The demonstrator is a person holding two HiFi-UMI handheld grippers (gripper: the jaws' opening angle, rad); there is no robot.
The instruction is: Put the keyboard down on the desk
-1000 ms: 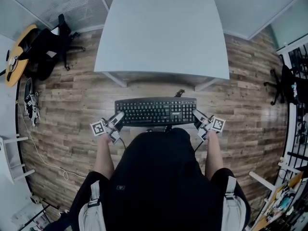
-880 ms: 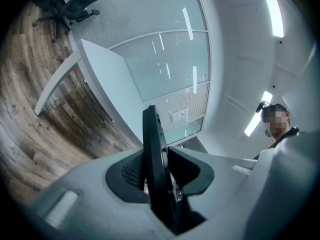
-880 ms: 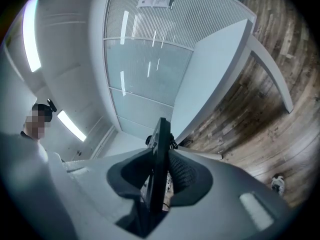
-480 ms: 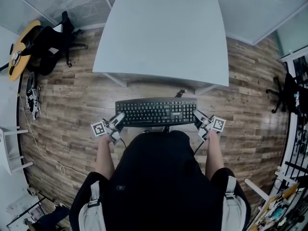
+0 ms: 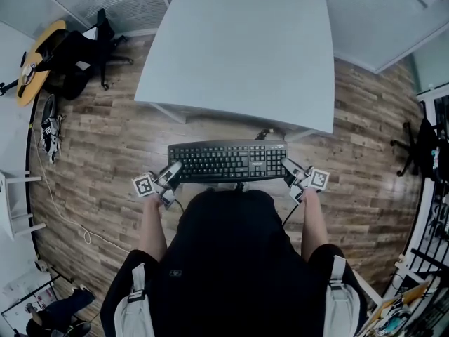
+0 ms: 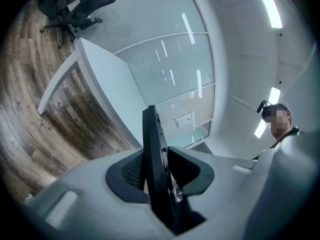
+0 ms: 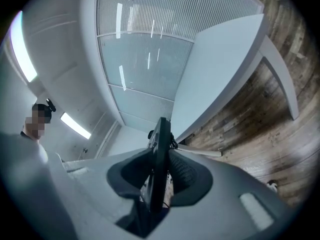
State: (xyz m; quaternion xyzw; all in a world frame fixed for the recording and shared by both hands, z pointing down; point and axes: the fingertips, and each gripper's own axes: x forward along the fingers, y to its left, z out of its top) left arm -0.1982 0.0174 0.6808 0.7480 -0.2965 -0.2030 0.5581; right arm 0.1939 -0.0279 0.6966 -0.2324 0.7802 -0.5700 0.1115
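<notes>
Just short of the desk (image 5: pixel 245 48), keyboard (image 5: pixel 226 161) in mid-air, left claw (image 5: pixel 173 169) and right claw (image 5: pixel 287 167) tight on its ends

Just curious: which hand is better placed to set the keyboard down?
Neither: left hand-held gripper and right hand-held gripper each clamp an end of the black plastic keyboard, white rectangular desk ahead.

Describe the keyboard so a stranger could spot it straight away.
Find the big white desk. Just short of its near edge hangs the keyboard, gripped at its ends by the left claw and right claw. It is the only black slab with rows of keys.
</notes>
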